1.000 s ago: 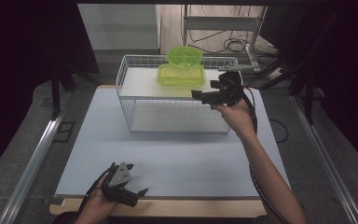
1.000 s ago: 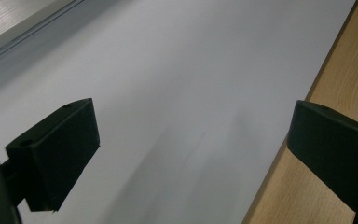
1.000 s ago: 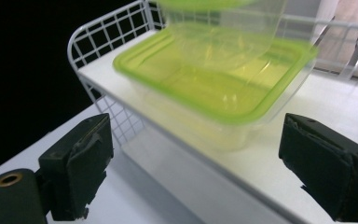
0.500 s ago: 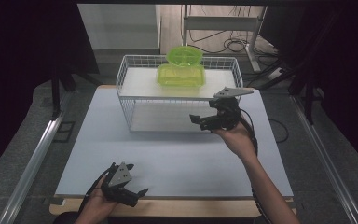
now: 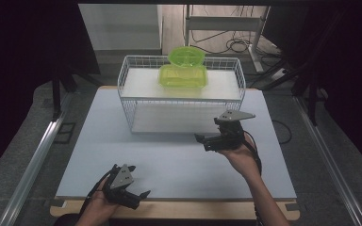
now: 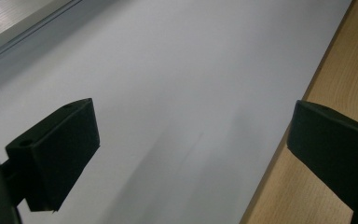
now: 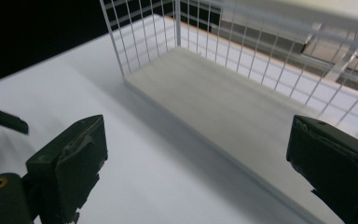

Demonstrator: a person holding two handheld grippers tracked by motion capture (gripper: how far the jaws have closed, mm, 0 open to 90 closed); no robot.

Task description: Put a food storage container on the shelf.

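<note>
A white wire rack (image 5: 131, 107) with two shelves stands at the back of the white mat. On its top shelf a green rectangular container (image 5: 182, 76) lies with a round green bowl (image 5: 187, 55) behind it. My right gripper (image 5: 202, 140) is open and empty, held just in front of the rack's right half with its jaws pointing left. In the right gripper view my right gripper (image 7: 200, 163) looks along the bare lower shelf (image 7: 223, 107). My left gripper (image 5: 139, 197) rests open and empty near the mat's front edge. In its own view my left gripper (image 6: 196, 154) spans mat and wooden edge.
The white mat (image 5: 99, 141) covers a wooden tabletop whose edge (image 5: 179, 209) shows in front. Metal rails (image 5: 37, 160) run along both sides. Cables and a stand's legs (image 5: 226, 28) lie on the floor beyond the rack.
My right gripper has come away from the green container on the top shelf, moving down and toward the person to in front of the rack. The left gripper has stayed still.
</note>
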